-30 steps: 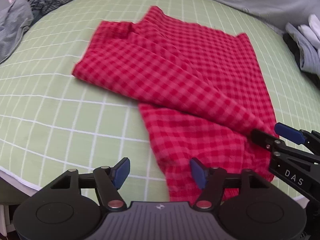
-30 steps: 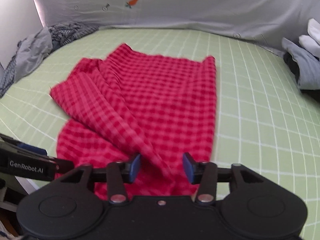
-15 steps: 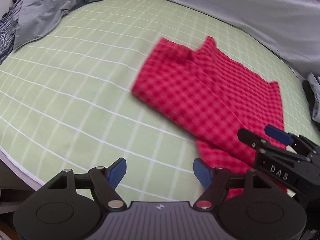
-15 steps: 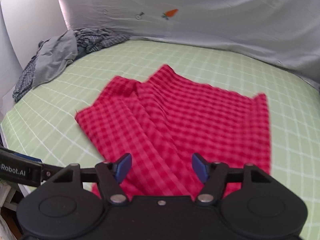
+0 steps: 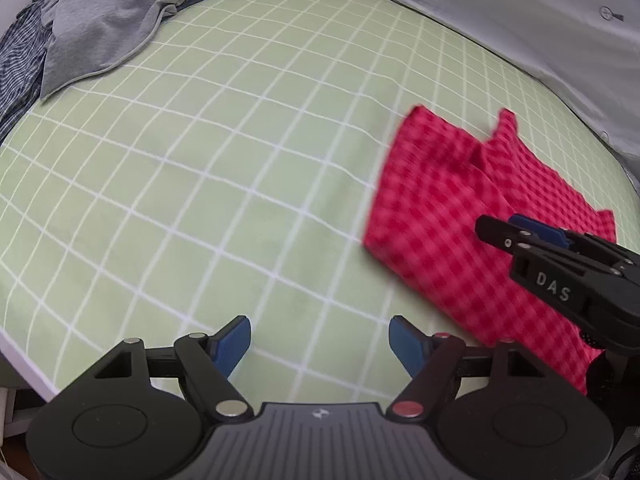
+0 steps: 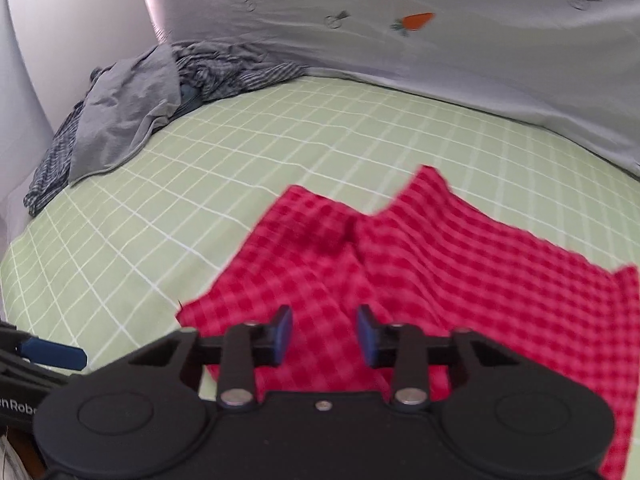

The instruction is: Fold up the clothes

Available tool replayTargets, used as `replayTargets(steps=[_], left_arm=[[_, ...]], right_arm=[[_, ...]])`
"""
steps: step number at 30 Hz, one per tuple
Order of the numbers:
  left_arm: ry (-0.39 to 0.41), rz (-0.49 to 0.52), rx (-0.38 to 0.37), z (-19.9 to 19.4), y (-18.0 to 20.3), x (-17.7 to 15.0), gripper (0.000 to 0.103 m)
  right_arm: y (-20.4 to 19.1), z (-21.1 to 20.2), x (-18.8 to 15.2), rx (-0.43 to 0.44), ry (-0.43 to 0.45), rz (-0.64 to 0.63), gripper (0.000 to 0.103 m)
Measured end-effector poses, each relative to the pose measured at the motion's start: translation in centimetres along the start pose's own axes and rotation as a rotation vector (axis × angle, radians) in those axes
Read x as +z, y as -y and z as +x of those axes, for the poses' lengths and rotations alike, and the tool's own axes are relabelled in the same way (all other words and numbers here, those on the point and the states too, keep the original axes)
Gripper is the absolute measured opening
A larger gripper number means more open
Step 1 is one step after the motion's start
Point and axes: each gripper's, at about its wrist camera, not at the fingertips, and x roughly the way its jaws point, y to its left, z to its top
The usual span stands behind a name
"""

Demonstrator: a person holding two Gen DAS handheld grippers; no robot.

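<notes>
You had let go: both your left hand-held gripper [image 5: 320,344] and right hand-held gripper [image 6: 324,334] gaped empty, drawn back from the half-folded red checked cloth [image 6: 460,280] at lower right.

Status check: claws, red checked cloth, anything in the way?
Left claw open over bare sheet. Right claw open, above red checked cloth. Cloth loosely folded, ungripped. Grey clothes pile far off, clear.

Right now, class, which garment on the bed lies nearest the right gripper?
The red checked cloth, spread just beyond the right gripper; the grey garment and blue striped clothes are heaped far off.
</notes>
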Motion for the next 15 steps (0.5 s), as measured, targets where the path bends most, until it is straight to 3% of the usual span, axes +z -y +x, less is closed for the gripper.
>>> replayTargets(steps=[8, 10, 11, 15], left_arm=[[-0.011, -0.005, -0.007, 1.1, -1.3, 2.5, 0.077], [-0.016, -0.005, -0.006, 1.1, -1.2, 2.8, 0.077], [-0.016, -0.004, -0.006, 1.1, -1.2, 2.8, 0.077], [-0.014, -0.007, -0.001, 0.7, -0.8, 3.2, 0.077]], right_arm=[[-1.1, 3.4, 0.9, -0.004, -0.083, -0.031, 0.034], [-1.1, 3.6, 0.9, 0.005, -0.08, -0.036, 0.019], [-1.0, 3.6, 0.9, 0.012, -0.078, -0.035, 0.003], [-0.1, 2.4, 1.2, 0.029, -0.028, 0.023, 0.001]])
